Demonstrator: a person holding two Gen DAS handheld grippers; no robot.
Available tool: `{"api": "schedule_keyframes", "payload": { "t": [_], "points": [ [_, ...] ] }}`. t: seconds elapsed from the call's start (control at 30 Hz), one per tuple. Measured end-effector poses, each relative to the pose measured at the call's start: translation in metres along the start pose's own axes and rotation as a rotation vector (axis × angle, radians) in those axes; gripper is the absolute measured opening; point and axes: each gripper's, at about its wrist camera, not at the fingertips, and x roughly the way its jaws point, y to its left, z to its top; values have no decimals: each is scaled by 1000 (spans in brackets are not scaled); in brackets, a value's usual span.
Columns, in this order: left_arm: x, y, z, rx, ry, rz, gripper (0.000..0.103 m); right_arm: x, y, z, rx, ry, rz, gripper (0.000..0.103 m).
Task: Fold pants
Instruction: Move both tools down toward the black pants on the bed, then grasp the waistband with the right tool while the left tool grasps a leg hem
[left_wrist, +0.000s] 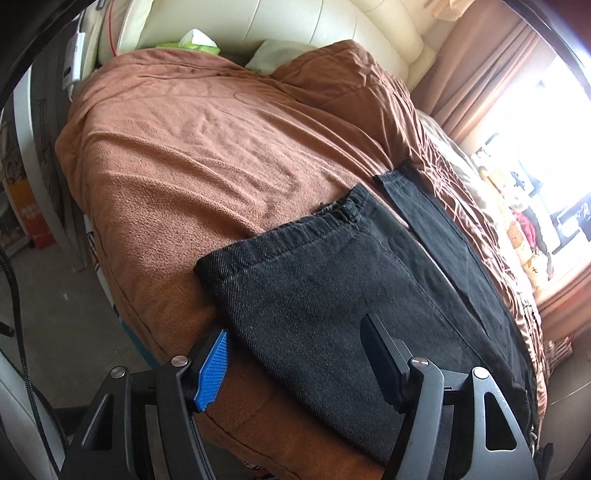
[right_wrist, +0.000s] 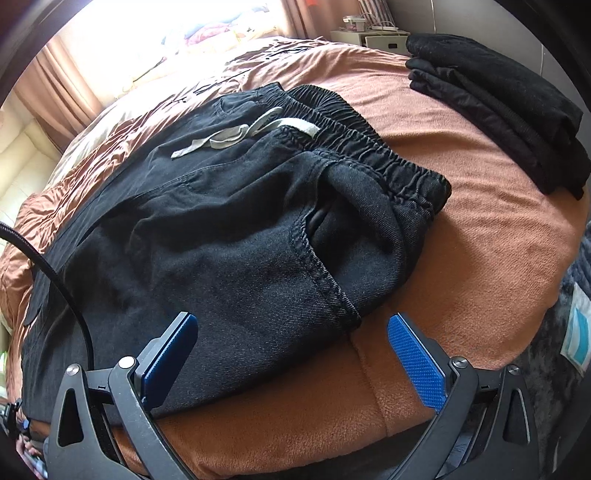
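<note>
Nearest my left camera, my left gripper (left_wrist: 295, 354) stands with its fingers apart, holding nothing: the blue pad sits off the pants' edge at 7 o'clock, the dark finger hovers over the cloth at 5 o'clock. I can't tell whether either one touches fabric. The black pants (left_wrist: 332, 295) run from 6 o'clock up toward 2 o'clock along the near edge of the brown blanket (left_wrist: 177, 155), with an elastic leg cuff (left_wrist: 332, 216) near centre and a second leg end just beyond it at about 1 o'clock. Both legs look flat and roughly side by side.

On the right, my right gripper (right_wrist: 291, 354) is also spread wide and empty, straddling the hip corner of the pants (right_wrist: 221, 240) where the side seam ends by the pocket opening (right_wrist: 317, 236). The waistband (right_wrist: 369, 147) runs from 12 toward 3 o'clock, with the pale drawstring (right_wrist: 236, 136) loose at 11 o'clock. A stack (right_wrist: 509, 110) of dark folded clothes sits well apart at 2 o'clock.

I judge the fold barely begun: the pants lie spread full length, waist at my right, cuffs at my left. Left to do, as I see it: grip both ends, bring one leg over the other, then fold lengthwise.
</note>
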Motion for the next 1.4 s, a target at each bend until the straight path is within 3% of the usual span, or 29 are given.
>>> {"api": "schedule_keyframes", "payload": {
  "t": [0.13, 0.3, 0.57, 0.7, 0.93, 0.97, 1.0, 1.17, 1.4],
  "points": [
    [4, 4, 10, -28, -7, -4, 66, 9, -4, 2, 38, 23, 18, 103],
    [7, 9, 19, -50, -14, 16, 31, 16, -17, 5, 82, 24, 32, 103],
    [-2, 10, 18, -21, -49, -8, 7, 12, -46, 7, 189, -6, 74, 93],
    [-8, 6, 22, -26, -80, -18, 6, 20, -62, 12, 248, -10, 109, 78],
    [-17, -2, 29, -32, -113, -36, 5, 27, -97, 23, 386, -78, 187, 64],
    [-18, -2, 29, -34, -119, -45, 5, 29, -102, 24, 404, -83, 198, 57],
    [-19, -3, 30, -34, -123, -47, 5, 30, -107, 24, 419, -85, 221, 44],
    [-28, -9, 34, -34, -142, -54, 5, 27, -120, 21, 411, -88, 331, 16],
    [-47, -28, 47, -17, -180, -82, 3, 1, -131, 28, 355, -158, 401, 6]
  ]
}}
